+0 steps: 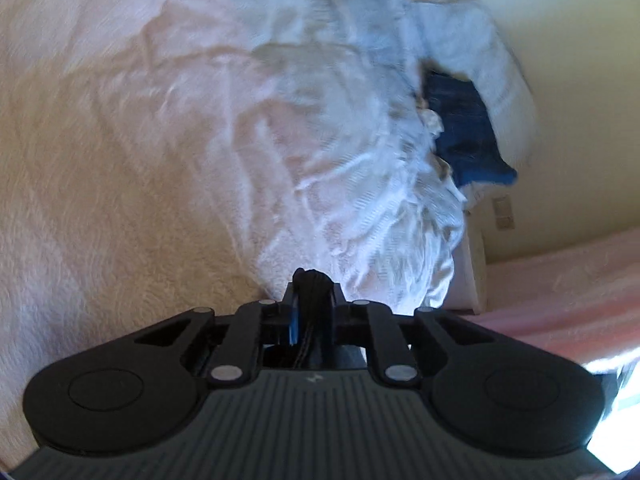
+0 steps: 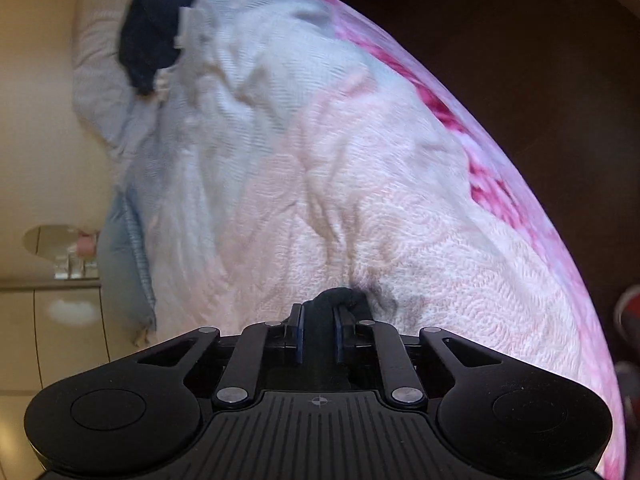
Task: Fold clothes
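Note:
In the left wrist view my left gripper (image 1: pixel 313 300) is shut on a bunched edge of black fabric (image 1: pixel 310 280), held just over the bed's white textured cover (image 1: pixel 180 140). My right gripper (image 2: pixel 319 316) is likewise shut on a wad of black fabric (image 2: pixel 340 298) that touches the cover (image 2: pixel 360 200). Both gripper bodies hide the rest of this black garment. A dark blue garment (image 1: pixel 464 128) lies crumpled far up the bed near a white pillow (image 1: pixel 480 56); in the right wrist view the dark garment (image 2: pixel 152 28) appears at the top left.
Light blue jeans (image 2: pixel 124 248) hang over the bed's left edge. A pink floral blanket border (image 2: pixel 500 192) runs along the right edge above dark brown floor (image 2: pixel 540 80). Red shoes (image 2: pixel 628 312) sit at the far right. A small round table (image 2: pixel 52 240) stands by the wall.

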The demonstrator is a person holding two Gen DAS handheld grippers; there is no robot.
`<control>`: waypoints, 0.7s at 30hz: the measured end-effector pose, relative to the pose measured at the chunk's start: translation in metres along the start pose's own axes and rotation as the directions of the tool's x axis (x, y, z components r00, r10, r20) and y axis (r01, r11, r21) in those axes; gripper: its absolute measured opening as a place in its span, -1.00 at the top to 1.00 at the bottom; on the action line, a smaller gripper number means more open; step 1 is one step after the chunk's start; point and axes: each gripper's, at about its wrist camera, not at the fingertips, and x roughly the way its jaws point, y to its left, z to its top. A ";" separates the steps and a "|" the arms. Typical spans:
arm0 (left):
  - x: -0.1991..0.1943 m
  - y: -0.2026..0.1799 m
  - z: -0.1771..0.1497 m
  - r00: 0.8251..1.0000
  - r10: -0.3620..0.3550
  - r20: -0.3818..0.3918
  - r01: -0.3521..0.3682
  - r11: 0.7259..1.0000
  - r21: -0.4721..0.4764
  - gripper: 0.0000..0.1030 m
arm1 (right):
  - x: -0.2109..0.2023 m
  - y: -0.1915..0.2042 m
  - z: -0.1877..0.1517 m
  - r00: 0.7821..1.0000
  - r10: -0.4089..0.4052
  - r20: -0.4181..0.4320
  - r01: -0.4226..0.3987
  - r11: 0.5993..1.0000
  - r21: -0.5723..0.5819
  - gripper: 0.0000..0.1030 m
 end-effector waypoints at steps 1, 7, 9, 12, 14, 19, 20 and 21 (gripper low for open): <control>0.006 0.003 0.000 1.000 0.028 -0.009 -0.029 0.999 -0.020 0.73 | 0.000 -0.002 -0.002 1.000 0.004 0.008 -0.004 1.000 0.005 0.77; 0.021 -0.011 0.016 0.991 0.101 -0.089 -0.103 0.994 -0.025 0.65 | -0.001 0.008 0.013 0.999 -0.019 -0.041 0.021 0.998 0.053 0.40; 0.027 -0.017 0.022 0.983 0.138 -0.120 -0.136 0.990 0.025 0.64 | 0.005 0.008 0.020 0.998 -0.035 -0.055 0.039 0.996 0.078 0.27; 0.036 -0.026 0.028 0.970 0.181 -0.164 -0.165 0.980 0.109 0.65 | 0.015 0.008 0.030 0.996 -0.059 -0.071 0.066 0.993 0.100 0.27; 0.031 -0.034 0.025 0.972 0.185 -0.144 -0.161 0.973 0.163 0.70 | 0.013 0.011 0.029 0.995 -0.074 -0.069 0.079 0.995 0.065 0.60; 0.000 -0.031 0.008 0.996 0.086 -0.026 -0.082 0.987 0.136 0.73 | 0.010 0.017 0.026 0.992 -0.111 -0.063 0.110 0.994 -0.022 0.84; -0.005 -0.024 0.007 0.998 0.070 0.004 -0.070 0.994 0.089 0.73 | 0.010 0.017 0.024 0.992 -0.114 -0.055 0.112 0.993 -0.024 0.85; -0.008 -0.016 0.004 0.997 0.068 0.037 -0.070 0.997 0.043 0.73 | 0.010 0.014 0.021 0.993 -0.113 -0.039 0.112 0.994 -0.012 0.86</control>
